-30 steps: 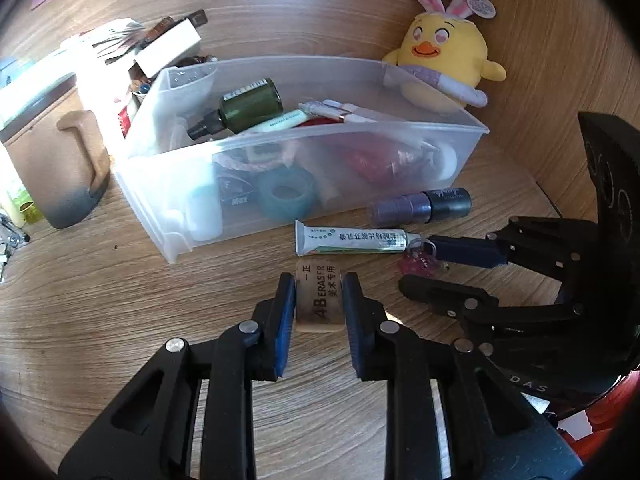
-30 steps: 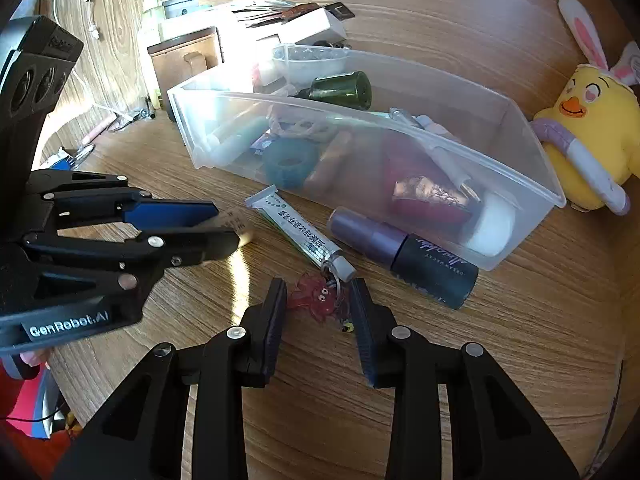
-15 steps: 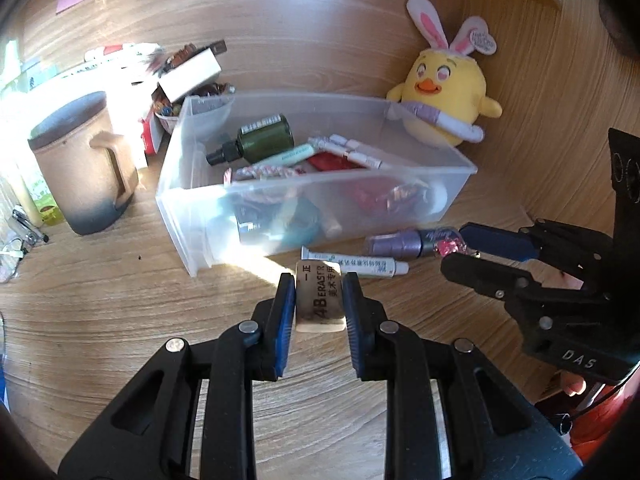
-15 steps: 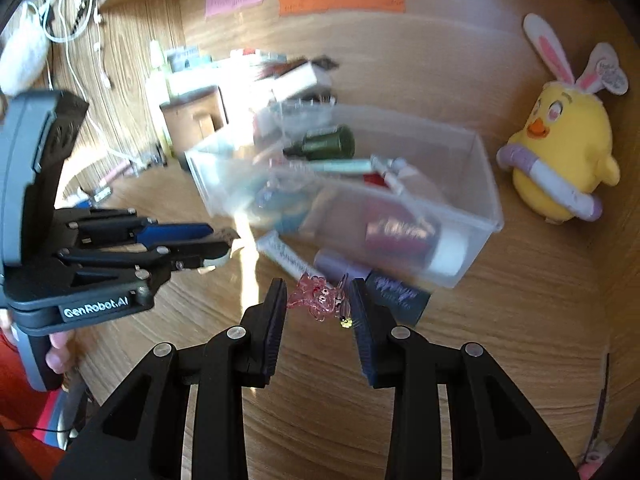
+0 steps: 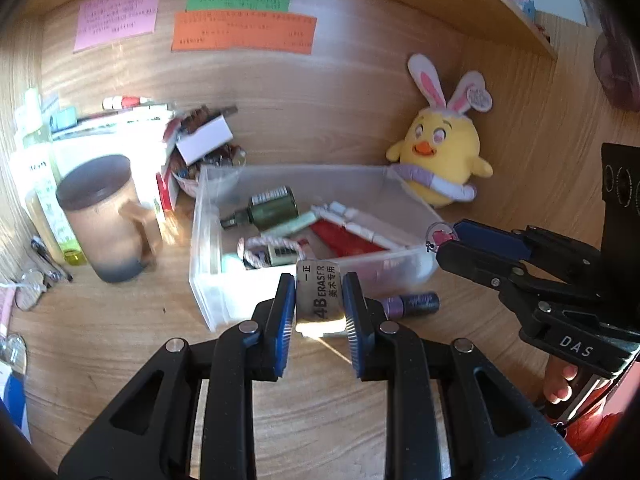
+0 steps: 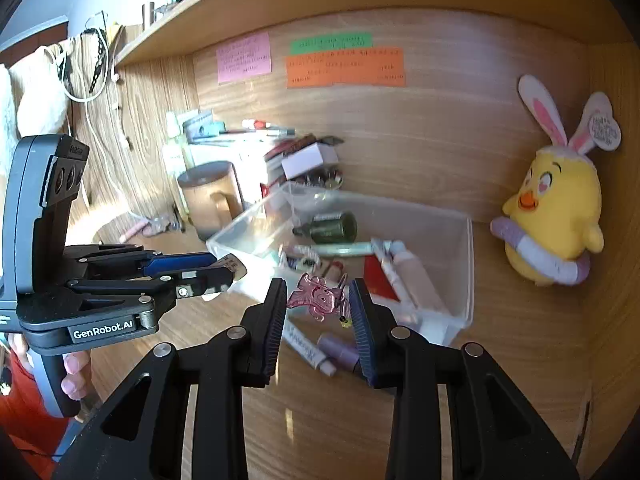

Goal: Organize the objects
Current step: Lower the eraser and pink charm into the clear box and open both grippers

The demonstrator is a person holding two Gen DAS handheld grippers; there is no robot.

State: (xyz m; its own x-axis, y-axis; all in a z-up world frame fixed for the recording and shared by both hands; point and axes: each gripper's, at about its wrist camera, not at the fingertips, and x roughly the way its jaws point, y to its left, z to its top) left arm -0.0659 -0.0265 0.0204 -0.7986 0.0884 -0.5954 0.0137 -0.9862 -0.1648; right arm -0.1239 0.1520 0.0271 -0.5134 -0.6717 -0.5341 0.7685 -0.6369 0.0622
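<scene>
Change since earlier frames: both grippers have risen from the desk surface with their loads, and the view now takes in the back wall notes.
Left gripper (image 5: 319,304): fingers closed on the eraser (image 5: 319,298), which is printed "4B ERASER" and is held upright between the blue pads, above the near wall of the bin.
Right gripper (image 6: 319,312): fingers closed on the pink charm (image 6: 316,298) (a translucent figure with a small ring), held in the air over the near edge of the bin.
Clear bin (image 5: 208,240): resting on the wooden desk (image 5: 120,340); it holds a green bottle (image 5: 272,210), pens and a red item.
Purple tube (image 5: 412,303): lying on the desk just beside the bin's near wall.
Mug (image 5: 106,220): standing left of the bin.
Plush chick (image 5: 440,152): sitting at the far right, against the wall.
Sticky notes (image 5: 244,32): stuck on the far wall, text too blurred to read.
</scene>
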